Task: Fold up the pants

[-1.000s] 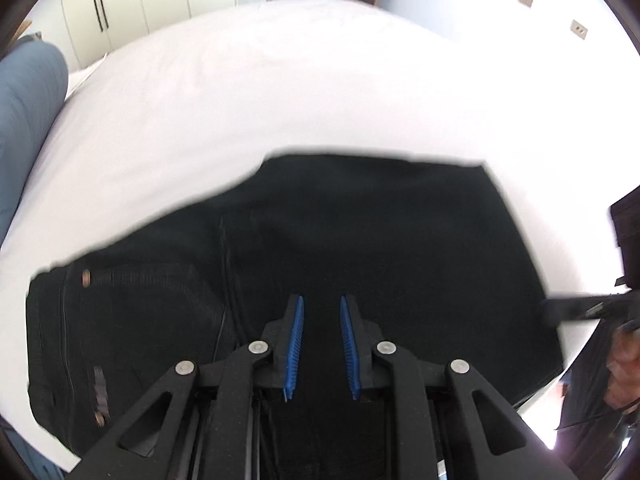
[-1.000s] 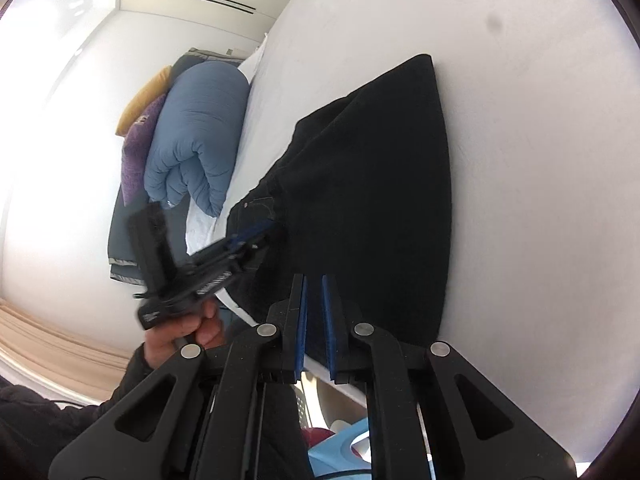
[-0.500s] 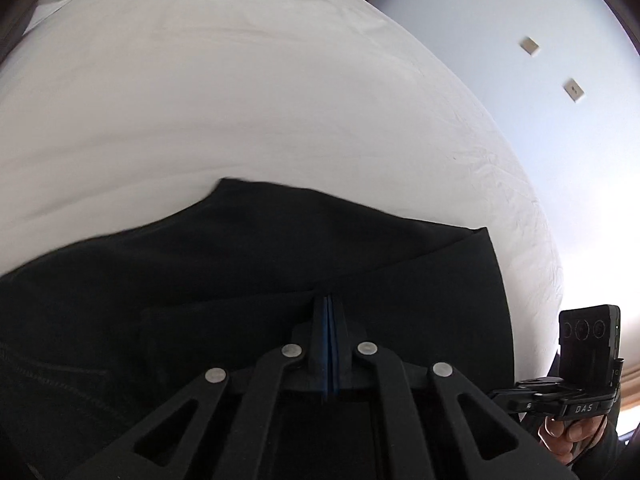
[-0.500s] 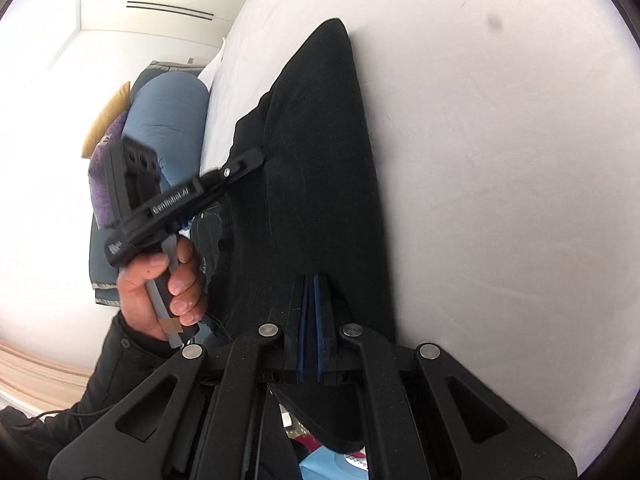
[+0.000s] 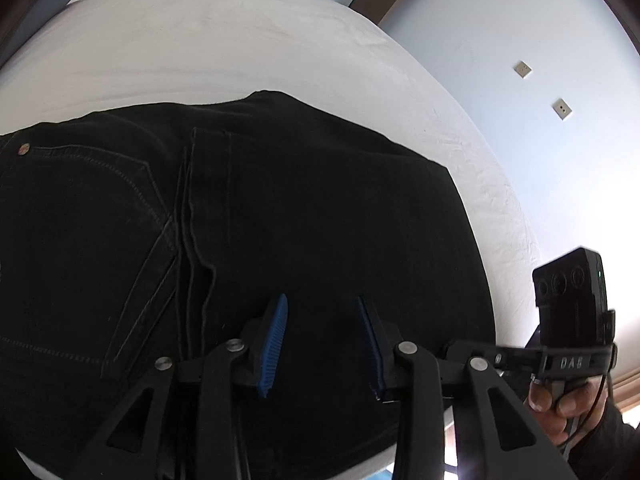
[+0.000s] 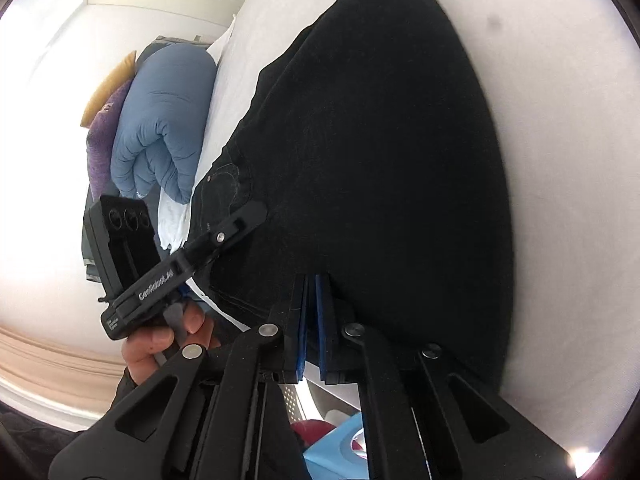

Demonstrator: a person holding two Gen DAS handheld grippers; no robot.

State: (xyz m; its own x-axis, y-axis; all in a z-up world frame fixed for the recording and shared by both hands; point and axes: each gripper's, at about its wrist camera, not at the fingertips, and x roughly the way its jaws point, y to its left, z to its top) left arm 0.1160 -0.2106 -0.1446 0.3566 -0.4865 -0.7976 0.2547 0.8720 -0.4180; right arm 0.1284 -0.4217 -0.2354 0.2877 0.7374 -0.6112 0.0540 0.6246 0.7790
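Observation:
Black jeans (image 5: 300, 220) lie folded on the white bed (image 5: 200, 40), near its front edge. A back pocket and a copper rivet show at the left. My left gripper (image 5: 322, 308) is open just above the folded cloth, empty. My right gripper (image 6: 312, 280) has its blue pads nearly together at the near edge of the pants (image 6: 380, 140); whether cloth is between them is unclear. The right gripper also shows at the right of the left wrist view (image 5: 520, 356). The left gripper shows in the right wrist view (image 6: 236, 224), resting over the pants.
A rolled blue duvet (image 6: 164, 120) and purple and yellow cushions (image 6: 104, 120) sit at the bed's head end. A blue wall with sockets (image 5: 560, 109) stands beyond the bed. Blue and red items (image 6: 332, 440) lie below the bed edge.
My left gripper was shut on the pants half a second ago and is now open. The pants now lie flat, with the pocket side in view. My right gripper stays nearly closed at the edge.

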